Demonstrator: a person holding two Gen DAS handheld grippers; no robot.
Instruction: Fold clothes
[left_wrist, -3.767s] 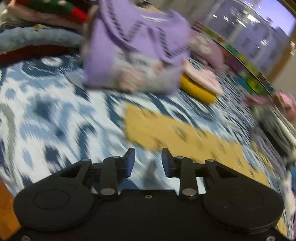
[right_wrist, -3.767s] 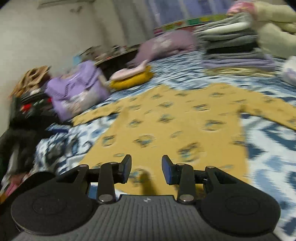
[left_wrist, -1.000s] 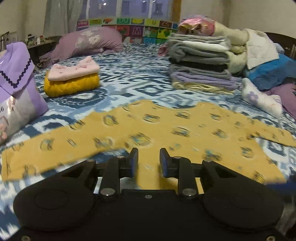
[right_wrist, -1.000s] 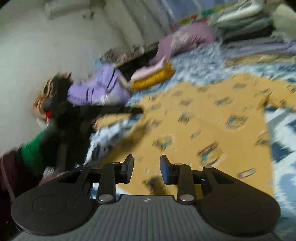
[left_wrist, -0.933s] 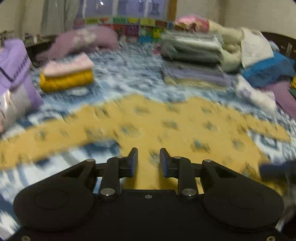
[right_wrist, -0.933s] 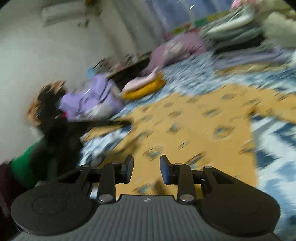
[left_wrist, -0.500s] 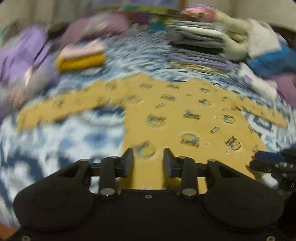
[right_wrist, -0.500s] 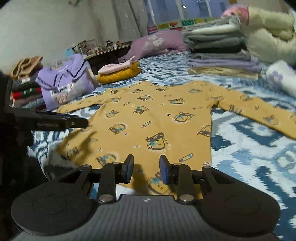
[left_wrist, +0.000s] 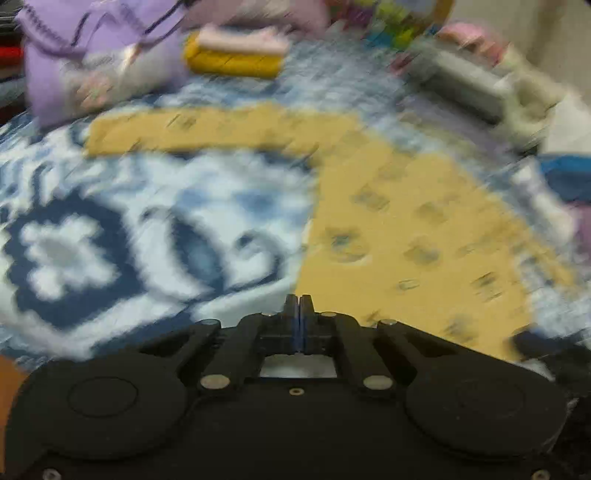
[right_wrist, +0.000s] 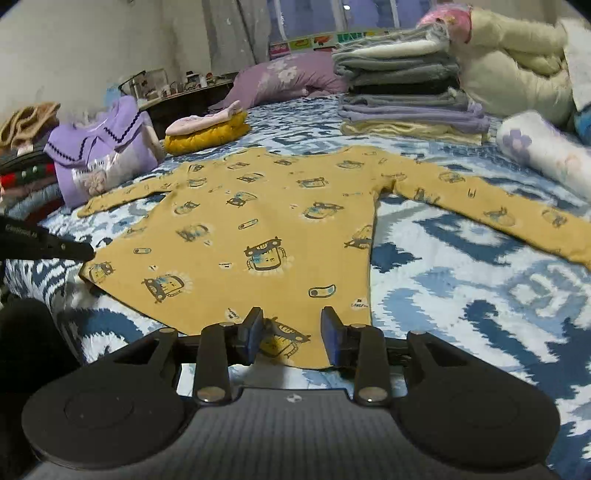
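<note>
- Yellow shirt (right_wrist: 266, 229) lies flat on the bed (right_wrist: 461, 295), sleeves spread
- Left hand-held gripper (left_wrist: 298, 306) pinched together at the hem corner; right hand-held gripper (right_wrist: 291, 332) gapes wide over the hem

Bedroom in dim indoor light
A bed (right_wrist: 461, 288) with blue-and-white patterned cover, pale wall (right_wrist: 74, 48) behind, curtained window (right_wrist: 306, 18), purple pillow (right_wrist: 284, 77).

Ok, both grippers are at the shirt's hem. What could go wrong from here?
1. The left gripper has its fingers shut at the corner of the yellow shirt, but that view is blurred. It may have missed the cloth.
2. The right gripper is open astride the hem and might pinch the bedspread too.
3. The sleeve lies fully spread, so lifting the hem could drag and bunch it.
</note>
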